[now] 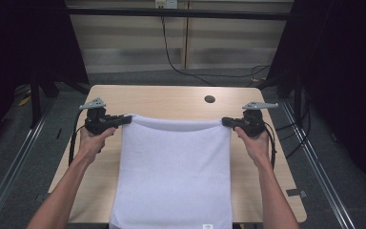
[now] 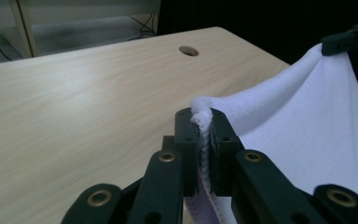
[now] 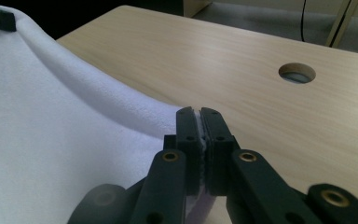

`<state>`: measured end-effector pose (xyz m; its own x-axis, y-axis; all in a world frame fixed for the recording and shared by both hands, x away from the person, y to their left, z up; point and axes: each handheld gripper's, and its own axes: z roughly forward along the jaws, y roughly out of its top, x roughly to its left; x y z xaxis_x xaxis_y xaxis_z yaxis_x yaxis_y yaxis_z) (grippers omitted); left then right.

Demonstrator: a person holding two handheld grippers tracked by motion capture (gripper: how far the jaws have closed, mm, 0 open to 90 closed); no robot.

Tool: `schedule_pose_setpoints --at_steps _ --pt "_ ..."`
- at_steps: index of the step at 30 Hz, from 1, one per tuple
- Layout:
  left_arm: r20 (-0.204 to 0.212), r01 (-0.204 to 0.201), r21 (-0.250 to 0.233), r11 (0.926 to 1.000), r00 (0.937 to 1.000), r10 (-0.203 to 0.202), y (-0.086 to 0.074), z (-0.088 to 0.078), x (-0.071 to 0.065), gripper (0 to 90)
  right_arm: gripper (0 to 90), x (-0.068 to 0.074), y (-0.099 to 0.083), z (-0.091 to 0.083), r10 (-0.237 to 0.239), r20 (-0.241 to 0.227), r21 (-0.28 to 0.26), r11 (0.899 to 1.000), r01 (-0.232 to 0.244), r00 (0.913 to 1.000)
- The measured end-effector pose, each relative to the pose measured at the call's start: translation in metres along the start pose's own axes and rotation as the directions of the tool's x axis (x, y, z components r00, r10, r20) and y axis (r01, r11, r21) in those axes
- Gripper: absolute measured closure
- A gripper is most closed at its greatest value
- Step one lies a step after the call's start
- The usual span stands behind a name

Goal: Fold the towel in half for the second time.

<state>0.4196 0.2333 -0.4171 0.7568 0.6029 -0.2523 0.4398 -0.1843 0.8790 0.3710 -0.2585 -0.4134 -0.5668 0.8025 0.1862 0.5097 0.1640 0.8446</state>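
Observation:
A white towel (image 1: 174, 171) lies spread down the middle of the wooden table (image 1: 171, 100), its far edge lifted and stretched between both hands. My left gripper (image 1: 126, 119) is shut on the towel's far left corner (image 2: 201, 109), which bunches between its black jaws. At the far right corner, my right gripper (image 1: 225, 122) is shut on the towel (image 3: 51, 140), a thin strip of cloth (image 3: 200, 140) pinched between its jaws. The near end of the towel hangs over the table's front edge. In the left gripper view the other gripper (image 2: 349, 42) shows at the top right, holding its corner.
A round cable hole (image 1: 209, 99) sits in the tabletop beyond the towel. A black cable (image 1: 181, 67) runs across the floor behind the table. Bare wood shows on both sides of the towel. Dark curtains flank the table.

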Motion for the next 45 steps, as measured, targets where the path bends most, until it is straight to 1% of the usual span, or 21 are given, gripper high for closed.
schedule_pose_setpoints --at_steps 2,4,7,9,10,13,16,18,20,22,23,26,29,35,37,39,40,41,43,44,45 --pt "-0.001 0.002 -0.027 0.9996 1.0000 -0.002 0.006 0.000 0.000 84.6 87.1 -0.003 0.003 0.001 -0.002 0.009 0.001 1.000 0.002 1.0000" --pt "-0.006 -0.018 -0.024 0.9996 0.9998 0.017 0.012 -0.001 -0.001 84.5 87.1 -0.005 0.007 0.000 0.001 0.018 -0.002 1.000 -0.001 0.9998" --pt "-0.026 -0.015 -0.043 0.9990 0.9996 0.014 0.022 -0.003 0.001 84.5 87.1 -0.007 0.014 -0.003 -0.002 0.023 -0.021 1.000 0.002 0.9997" --pt "-0.024 -0.016 -0.052 0.9985 0.9996 0.014 0.025 -0.004 0.000 84.6 87.1 -0.006 0.021 -0.005 -0.017 0.028 -0.026 1.000 0.018 0.9995" --pt "-0.016 -0.016 -0.061 0.9980 0.9998 0.015 0.025 -0.004 -0.001 84.6 87.1 -0.006 0.024 -0.007 -0.020 0.028 -0.038 0.999 0.021 0.9994" --pt "-0.010 -0.039 -0.049 0.9981 0.9992 0.038 0.021 -0.006 -0.006 84.6 87.1 -0.001 0.027 -0.013 -0.035 0.016 -0.058 0.998 0.035 0.9993" --pt "0.014 -0.032 -0.072 0.9969 0.9993 0.033 0.010 -0.014 -0.010 84.5 87.1 0.008 0.021 -0.019 -0.059 -0.001 -0.056 0.997 0.059 0.9983" --pt "0.012 -0.049 -0.054 0.9974 0.9987 0.050 0.003 -0.017 -0.013 84.5 87.1 0.014 0.013 -0.024 -0.080 -0.001 -0.049 0.996 0.080 0.9968" --pt "0.044 -0.041 -0.062 0.9972 0.9981 0.044 -0.003 -0.023 -0.016 84.5 87.1 0.020 0.004 -0.030 -0.089 -0.018 -0.047 0.995 0.088 0.9959" --pt "0.050 -0.045 -0.064 0.9969 0.9976 0.048 -0.010 -0.028 -0.023 84.5 87.1 0.025 -0.004 -0.038 -0.092 -0.024 -0.058 0.994 0.090 0.9955" --pt "0.074 -0.041 -0.065 0.9970 0.9962 0.046 -0.014 -0.030 -0.026 84.5 87.1 0.028 -0.007 -0.043 -0.092 -0.031 -0.071 0.993 0.090 0.9953" --pt "0.077 -0.042 -0.056 0.9976 0.9960 0.046 -0.029 -0.039 -0.037 84.3 87.0 0.040 -0.020 -0.055 -0.110 -0.041 -0.089 0.990 0.106 0.9931" --pt "0.074 -0.038 -0.046 0.9982 0.9964 0.041 -0.037 -0.046 -0.043 84.5 87.0 0.050 -0.034 -0.061 -0.117 -0.056 -0.074 0.991 0.113 0.9916" --pt "0.089 -0.063 -0.025 0.9977 0.9939 0.065 -0.055 -0.066 -0.060 84.4 86.9 0.072 -0.055 -0.080 -0.138 -0.081 -0.072 0.989 0.132 0.9871" --pt "0.092 -0.070 -0.006 0.9975 0.9933 0.070 -0.066 -0.070 -0.067 84.1 86.8 0.081 -0.065 -0.083 -0.147 -0.090 -0.052 0.988 0.143 0.9849" --pt "0.107 -0.076 0.043 0.9962 0.9917 0.071 -0.080 -0.072 -0.072 83.8 86.7 0.089 -0.077 -0.085 -0.148 -0.099 -0.024 0.989 0.147 0.9840" --pt "0.100 -0.089 0.058 0.9944 0.9916 0.082 -0.087 -0.074 -0.075 83.4 86.5 0.092 -0.084 -0.085 -0.148 -0.104 -0.013 0.989 0.148 0.9835" --pt "0.122 -0.085 0.081 0.9931 0.9897 0.075 -0.095 -0.075 -0.077 83.3 86.1 0.096 -0.092 -0.085 -0.148 -0.107 0.000 0.989 0.148 0.9833" --pt "0.126 -0.088 0.125 0.9882 0.9893 0.073 -0.110 -0.077 -0.081 82.4 85.2 0.103 -0.108 -0.086 -0.134 -0.117 0.030 0.990 0.138 0.9840" --pt "0.141 -0.085 0.149 0.9852 0.9879 0.063 -0.118 -0.077 -0.083 82.3 84.8 0.106 -0.116 -0.086 -0.136 -0.121 0.046 0.989 0.142 0.9833" --pt "0.137 -0.093 0.168 0.9813 0.9880 0.070 -0.125 -0.077 -0.084 82.3 83.8 0.109 -0.123 -0.086 -0.134 -0.125 0.068 0.987 0.143 0.9831"
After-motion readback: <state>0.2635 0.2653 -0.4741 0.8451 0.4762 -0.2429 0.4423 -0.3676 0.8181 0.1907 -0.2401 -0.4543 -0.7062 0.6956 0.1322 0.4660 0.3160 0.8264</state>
